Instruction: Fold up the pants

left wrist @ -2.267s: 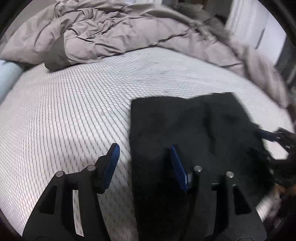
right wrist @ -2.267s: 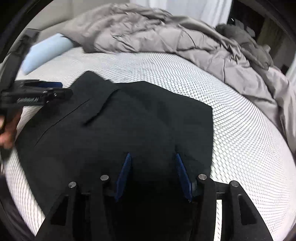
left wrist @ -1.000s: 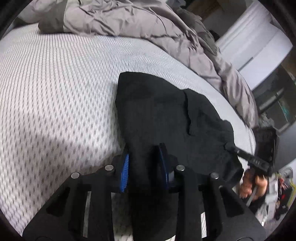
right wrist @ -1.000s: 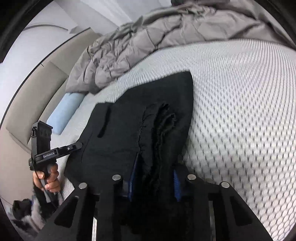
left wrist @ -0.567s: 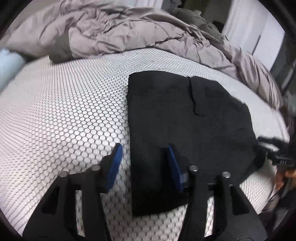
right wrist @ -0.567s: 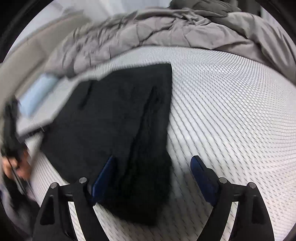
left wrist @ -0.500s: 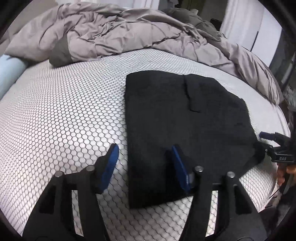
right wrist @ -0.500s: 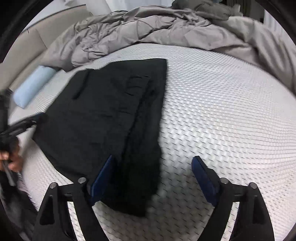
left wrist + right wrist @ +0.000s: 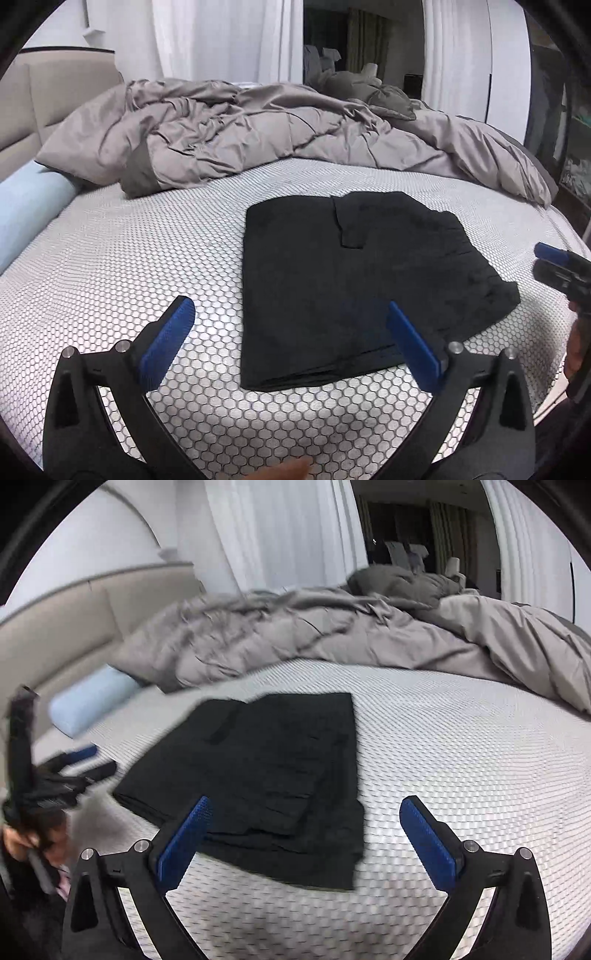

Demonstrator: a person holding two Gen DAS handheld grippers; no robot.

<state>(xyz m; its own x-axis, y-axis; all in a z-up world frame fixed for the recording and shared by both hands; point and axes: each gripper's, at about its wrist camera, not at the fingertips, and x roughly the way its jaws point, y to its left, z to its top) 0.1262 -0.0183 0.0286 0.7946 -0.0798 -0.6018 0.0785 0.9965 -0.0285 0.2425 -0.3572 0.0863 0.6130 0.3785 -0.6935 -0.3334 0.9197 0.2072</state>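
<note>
Looking along our left tongs (image 9: 290, 345), we see the black pants (image 9: 354, 284) lying folded into a flat, roughly square packet on the mattress (image 9: 110, 266), which has a white cover with a honeycomb pattern. Our left tongs are released: the two blue pads stand wide apart and nothing is between them. They hang above the near edge of the packet, not touching the cloth. The left pad is over bare mattress and the right pad is over the near right part of the pants. Several layers show at the near edge of the packet.

From the right wrist view, our right tongs (image 9: 306, 840) are released too, with the blue pads spread wide and empty. The pants (image 9: 258, 771) lie ahead and a little to the left, and the near right corner of the packet reaches in between the two pads in the picture. This view is somewhat blurred.

Behind the pants a crumpled grey duvet (image 9: 258, 136) is heaped across the far side of the bed. A light blue bolster pillow (image 9: 26, 206) lies at the left edge, near the beige headboard (image 9: 44, 99). White curtains (image 9: 221, 40) hang behind the bed.
</note>
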